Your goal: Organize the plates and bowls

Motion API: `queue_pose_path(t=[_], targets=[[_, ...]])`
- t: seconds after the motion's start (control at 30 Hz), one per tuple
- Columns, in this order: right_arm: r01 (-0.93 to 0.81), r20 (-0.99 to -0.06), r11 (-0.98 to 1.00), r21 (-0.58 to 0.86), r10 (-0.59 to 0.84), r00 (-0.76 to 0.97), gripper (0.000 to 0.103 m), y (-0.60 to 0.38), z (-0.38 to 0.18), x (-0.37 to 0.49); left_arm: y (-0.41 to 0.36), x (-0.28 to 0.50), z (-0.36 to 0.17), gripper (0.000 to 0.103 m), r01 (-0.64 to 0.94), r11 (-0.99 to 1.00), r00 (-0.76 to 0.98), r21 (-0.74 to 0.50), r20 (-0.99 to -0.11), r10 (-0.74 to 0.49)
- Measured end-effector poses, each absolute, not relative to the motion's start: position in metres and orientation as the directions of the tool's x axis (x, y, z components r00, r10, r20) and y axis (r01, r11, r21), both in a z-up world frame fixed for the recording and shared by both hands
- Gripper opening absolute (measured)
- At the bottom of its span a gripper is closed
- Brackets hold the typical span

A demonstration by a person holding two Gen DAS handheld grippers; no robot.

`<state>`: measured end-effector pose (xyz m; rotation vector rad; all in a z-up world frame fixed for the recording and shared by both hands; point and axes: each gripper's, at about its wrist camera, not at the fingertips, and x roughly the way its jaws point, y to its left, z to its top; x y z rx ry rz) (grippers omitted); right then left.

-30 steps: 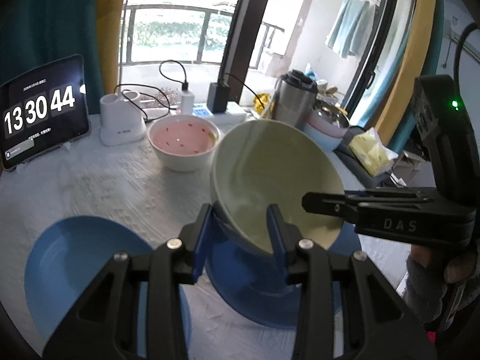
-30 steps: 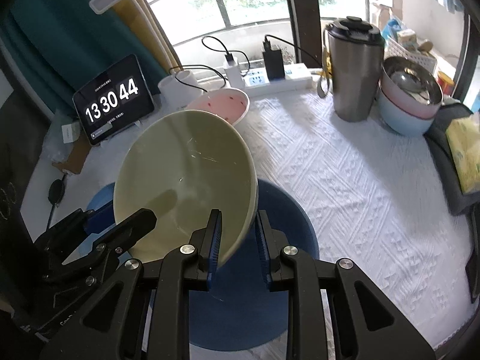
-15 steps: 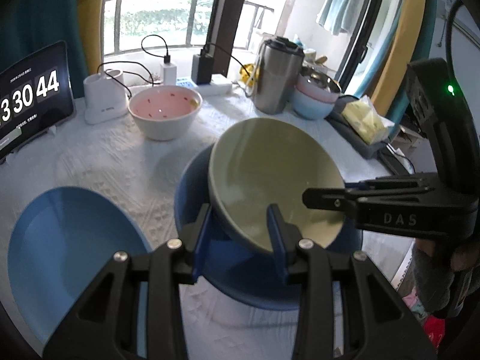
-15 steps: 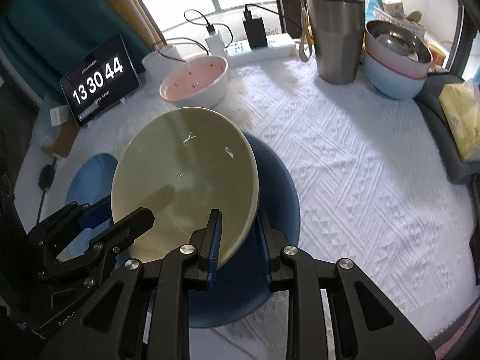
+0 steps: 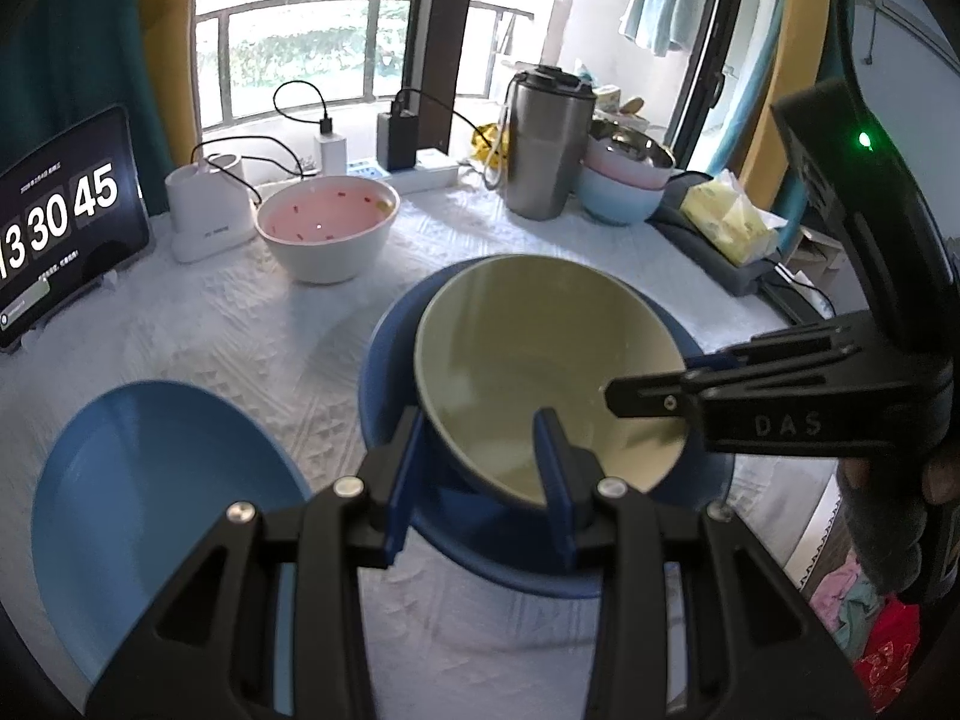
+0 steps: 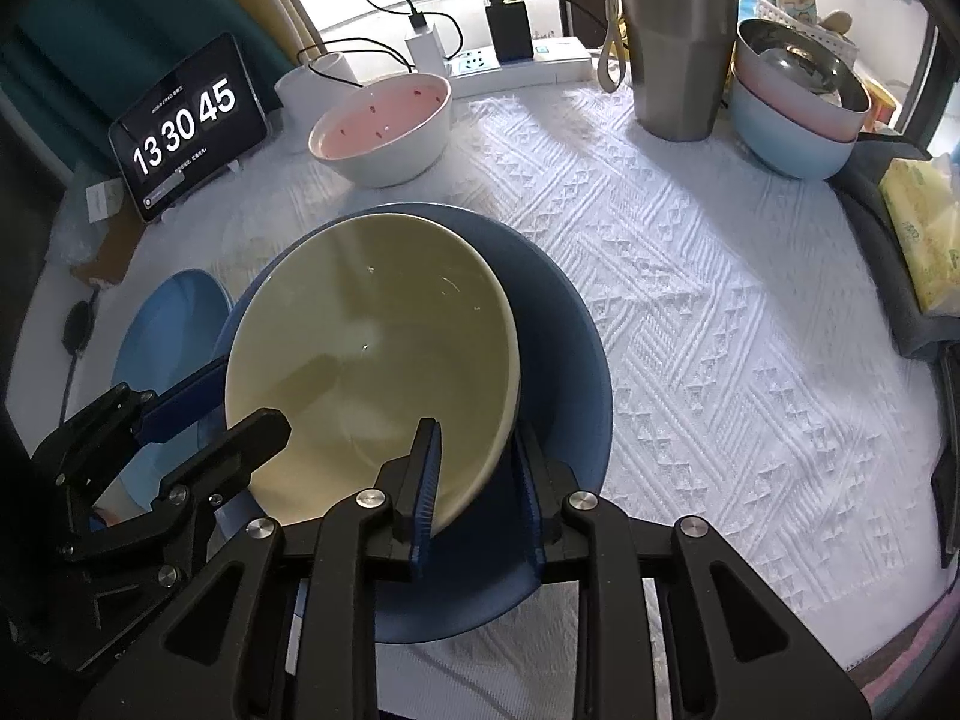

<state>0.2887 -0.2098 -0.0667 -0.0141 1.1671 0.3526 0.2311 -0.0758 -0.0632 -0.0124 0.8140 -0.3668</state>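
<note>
A pale green bowl [image 5: 528, 360] [image 6: 372, 354] is tilted low over a dark blue plate [image 5: 384, 354] [image 6: 570, 360], and I cannot tell whether the two touch. My left gripper [image 5: 480, 450] is shut on the bowl's near rim, one pad inside and one outside. From the opposite side, my right gripper [image 6: 474, 450] clamps the rim the same way. Each gripper shows in the other's view: the right gripper [image 5: 660, 381] at the right, the left gripper [image 6: 234, 402] at the lower left. A light blue plate [image 5: 150, 510] [image 6: 174, 324] lies to the left.
A white bowl with a pink inside [image 5: 327, 228] [image 6: 384, 126] stands further back. A steel tumbler [image 5: 549, 150] [image 6: 678, 42], stacked bowls [image 5: 624, 186] [image 6: 792, 102], a tablet clock [image 5: 60, 222] [image 6: 186, 120] and a tissue pack [image 5: 726, 222] ring the white cloth-covered table.
Both grippers have come down with the green bowl, which now sits lower and flatter over the dark blue plate. Neither grip has changed.
</note>
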Motion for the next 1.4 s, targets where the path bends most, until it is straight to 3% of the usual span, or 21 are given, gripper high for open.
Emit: queue_pose_path(t=[0.4, 1.4], targets=[[-0.299, -0.922, 0.946, 0.126, 0.223, 0.318, 0.026, -0.203, -0.069, 0.290, -0.071, 0.234, -0.061, 0.039, 0.330, 0.927, 0.615, -0.176, -0.705, -0.353], [-0.286, -0.837, 0.950, 0.126, 0.256, 0.484, 0.028, -0.210, -0.030, 0.293, -0.047, 0.246, -0.033, 0.044, 0.283, 0.937, 0.677, -0.206, -0.649, -0.347]])
